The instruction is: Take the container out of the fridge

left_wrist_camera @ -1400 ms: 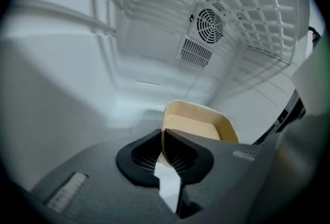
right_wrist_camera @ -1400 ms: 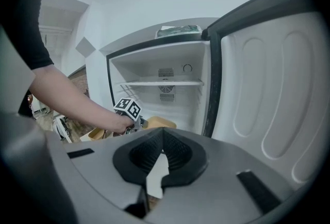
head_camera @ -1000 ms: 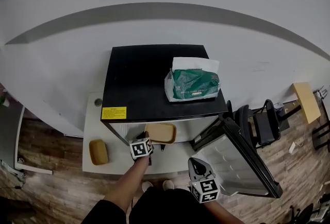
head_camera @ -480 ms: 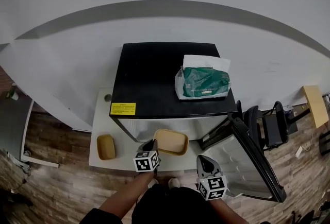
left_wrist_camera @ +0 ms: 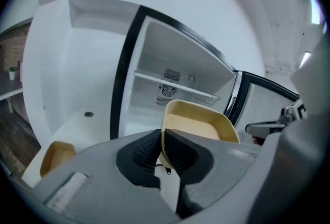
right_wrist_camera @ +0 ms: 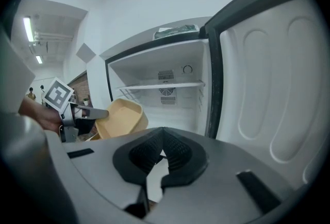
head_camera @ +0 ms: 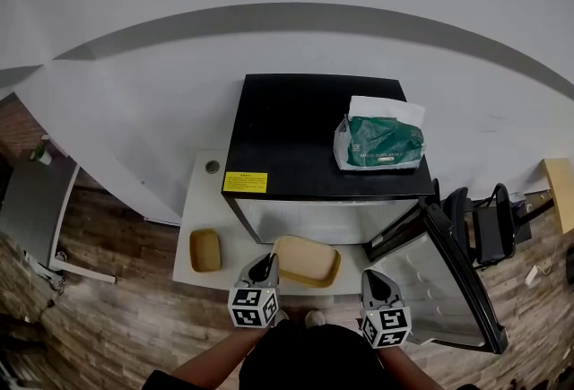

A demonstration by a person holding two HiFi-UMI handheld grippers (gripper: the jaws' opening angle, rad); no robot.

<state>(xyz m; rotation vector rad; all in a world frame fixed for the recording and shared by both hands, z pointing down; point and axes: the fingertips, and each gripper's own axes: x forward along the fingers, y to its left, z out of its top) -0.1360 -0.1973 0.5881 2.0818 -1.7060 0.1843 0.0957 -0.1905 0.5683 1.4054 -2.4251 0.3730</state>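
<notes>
A shallow tan container (head_camera: 307, 260) hangs in front of the open black fridge (head_camera: 323, 137), outside its cavity. My left gripper (head_camera: 263, 270) is shut on the container's near rim. In the left gripper view the pads pinch the container (left_wrist_camera: 198, 125) at its left edge, and my left gripper (left_wrist_camera: 161, 148) holds it tilted before the bare white shelves (left_wrist_camera: 175, 89). My right gripper (head_camera: 381, 294) sits to the right, near the open door, shut with nothing between its pads. The right gripper view shows the container (right_wrist_camera: 121, 117) off to the left of my right gripper (right_wrist_camera: 162, 153).
The fridge door (head_camera: 439, 281) stands swung open at the right. A second, smaller tan container (head_camera: 205, 250) rests on the white platform (head_camera: 202, 200) left of the fridge. A green bag (head_camera: 381, 143) lies on the fridge top. Black chairs (head_camera: 484, 227) stand beyond the door.
The left gripper has drawn the tan container out of the fridge toward the person. Both grippers have pulled back and sit lower in the head view.
</notes>
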